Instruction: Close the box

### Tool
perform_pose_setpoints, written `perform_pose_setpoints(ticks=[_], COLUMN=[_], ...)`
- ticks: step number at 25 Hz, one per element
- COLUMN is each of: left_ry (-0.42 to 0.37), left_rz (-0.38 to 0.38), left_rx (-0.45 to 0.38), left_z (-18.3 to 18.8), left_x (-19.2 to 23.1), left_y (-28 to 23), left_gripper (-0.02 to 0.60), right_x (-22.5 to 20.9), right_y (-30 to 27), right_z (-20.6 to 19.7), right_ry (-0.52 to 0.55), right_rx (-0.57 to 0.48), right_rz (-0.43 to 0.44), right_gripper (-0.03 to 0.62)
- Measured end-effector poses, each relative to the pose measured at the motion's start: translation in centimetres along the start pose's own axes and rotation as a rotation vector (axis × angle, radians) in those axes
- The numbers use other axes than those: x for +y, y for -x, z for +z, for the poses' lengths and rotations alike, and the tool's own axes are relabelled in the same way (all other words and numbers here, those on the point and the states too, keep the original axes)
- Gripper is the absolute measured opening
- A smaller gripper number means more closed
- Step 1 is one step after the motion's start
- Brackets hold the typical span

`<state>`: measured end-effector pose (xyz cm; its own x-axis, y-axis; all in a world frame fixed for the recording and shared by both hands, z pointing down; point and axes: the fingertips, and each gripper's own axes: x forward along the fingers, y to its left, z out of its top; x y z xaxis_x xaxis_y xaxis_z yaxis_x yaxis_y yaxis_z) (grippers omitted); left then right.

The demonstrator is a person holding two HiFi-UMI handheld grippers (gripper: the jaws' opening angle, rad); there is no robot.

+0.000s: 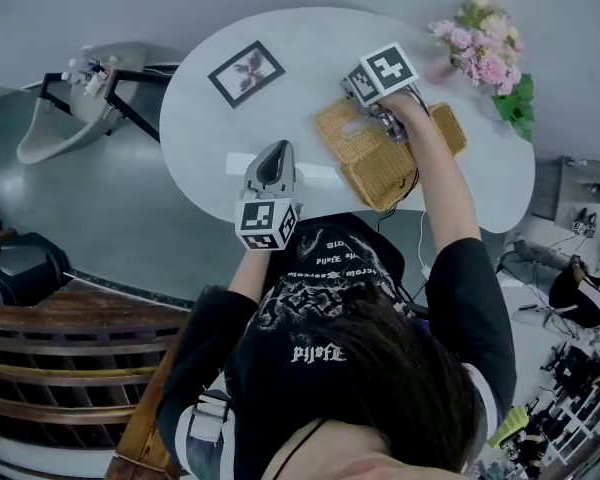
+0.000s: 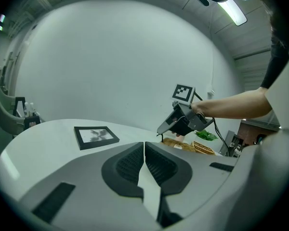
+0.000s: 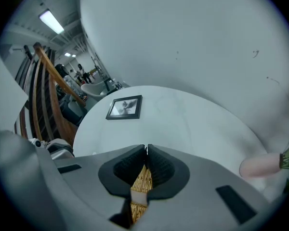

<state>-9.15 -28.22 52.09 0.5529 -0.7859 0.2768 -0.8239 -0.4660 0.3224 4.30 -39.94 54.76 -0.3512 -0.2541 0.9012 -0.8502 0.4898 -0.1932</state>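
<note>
Right jaws pinch wicker box, hidden overhead

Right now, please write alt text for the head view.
From above: the right tongs are closed on a wicker box on a white table; the left tongs hang shut nearer the person. A framed picture lies nearby.

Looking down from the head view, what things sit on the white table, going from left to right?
picture frame → wicker box → pink flowers
</note>
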Motion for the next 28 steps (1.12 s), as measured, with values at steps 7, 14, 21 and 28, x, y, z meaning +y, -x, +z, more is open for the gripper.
perform_pose_setpoints(ticks=[7, 14, 21, 28], left_ry=[-0.021, -0.029, -0.052, -0.068], left_rz=[-0.065, -0.109, -0.125, -0.101], left_rx=[0.02, 0.035, 0.033, 0.02], left_z=[-0.7, -1.2, -1.5, -1.8], left_x=[-1.4, -2.4, -4.8, -7.9], left_y=[0.2, 0.1, -0.1, 0.6], left_gripper=[0.028, 0.028, 0.028, 0.028], right_x=[0.4, 1.1, 1.4, 1.7], right_y=[3.9, 7.5, 10.4, 13.6], right_z=[0.4, -0.1, -1.2, -2.9], right_ry=[-0.012, -0.021, -0.001, 0.037], right_rx=[-0.123, -0.225, -0.307, -0.371], right_rz=[-0.04, -0.072, -0.062, -0.049], right_gripper=[0.043, 0.043, 0.043, 0.043])
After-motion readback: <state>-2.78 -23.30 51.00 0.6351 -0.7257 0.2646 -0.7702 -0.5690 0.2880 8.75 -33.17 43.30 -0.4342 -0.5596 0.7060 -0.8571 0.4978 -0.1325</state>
